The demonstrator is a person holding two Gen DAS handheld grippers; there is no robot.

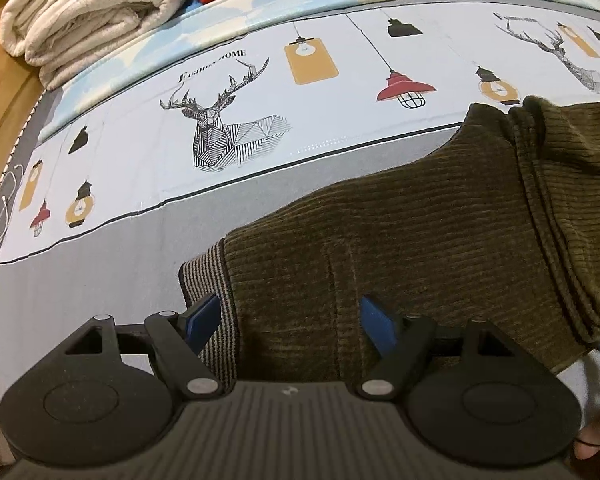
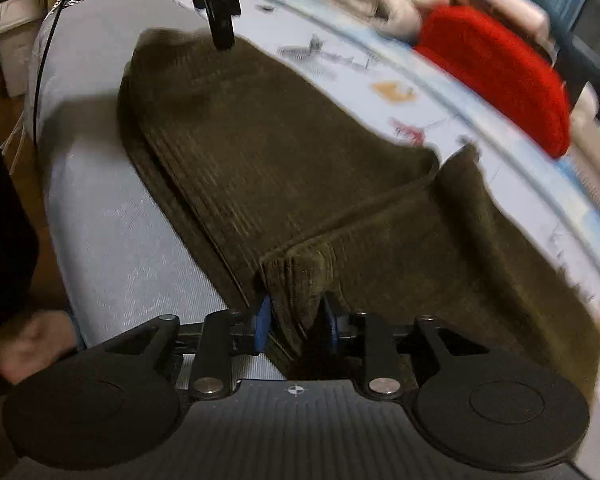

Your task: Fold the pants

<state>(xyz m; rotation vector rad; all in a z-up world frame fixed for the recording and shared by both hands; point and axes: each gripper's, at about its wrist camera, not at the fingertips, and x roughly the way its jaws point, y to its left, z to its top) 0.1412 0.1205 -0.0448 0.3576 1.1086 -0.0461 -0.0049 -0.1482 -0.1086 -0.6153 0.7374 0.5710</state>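
Between right gripper (image 2: 296, 322) pads, a bunched fold of olive-green corduroy pants (image 2: 284, 152) is pinched, long axis running far-left toward wide-open left gripper (image 1: 290, 322).

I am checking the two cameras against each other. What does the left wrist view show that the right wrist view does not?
Only the left wrist view: the deer print sharp, the pants' striped lining, and the left gripper open over the cloth.
Only the right wrist view: the right gripper with a bunched fold of fabric between its pads.
Both: the olive corduroy pants, the red knit, the printed sheet.
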